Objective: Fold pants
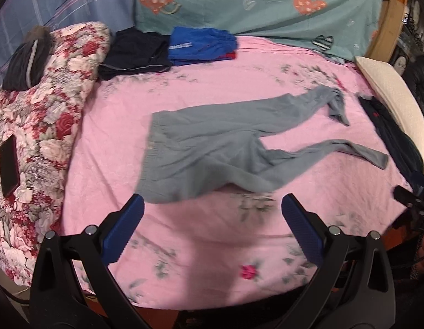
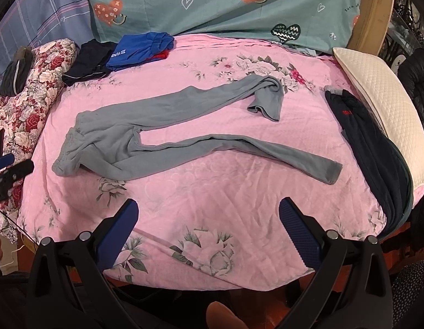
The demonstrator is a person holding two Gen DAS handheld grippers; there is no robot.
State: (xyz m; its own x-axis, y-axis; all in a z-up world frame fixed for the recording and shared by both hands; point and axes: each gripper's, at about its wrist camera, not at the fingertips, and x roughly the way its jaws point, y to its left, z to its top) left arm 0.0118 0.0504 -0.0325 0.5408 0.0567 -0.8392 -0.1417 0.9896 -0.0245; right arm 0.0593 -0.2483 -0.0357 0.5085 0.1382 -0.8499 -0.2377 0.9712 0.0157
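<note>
Grey pants [image 2: 146, 134] lie spread on the pink bedsheet [image 2: 212, 200], waistband at the left, two legs running right; the far leg's cuff is folded over. They also show in the left wrist view [image 1: 212, 148]. My left gripper [image 1: 212, 205] is open and empty, its tips just short of the pants' near waist edge. My right gripper [image 2: 208, 211] is open and empty over bare sheet, in front of the near leg. The left gripper's tip also shows at the left edge of the right wrist view [image 2: 9, 170].
A floral quilt [image 1: 39, 126] with a phone [image 1: 9, 164] and a dark hat lies at the left. Folded dark [image 2: 88, 60] and blue [image 2: 140, 49] clothes sit at the back. Dark pants [image 2: 376, 150] and a white pillow [image 2: 384, 109] lie at the right.
</note>
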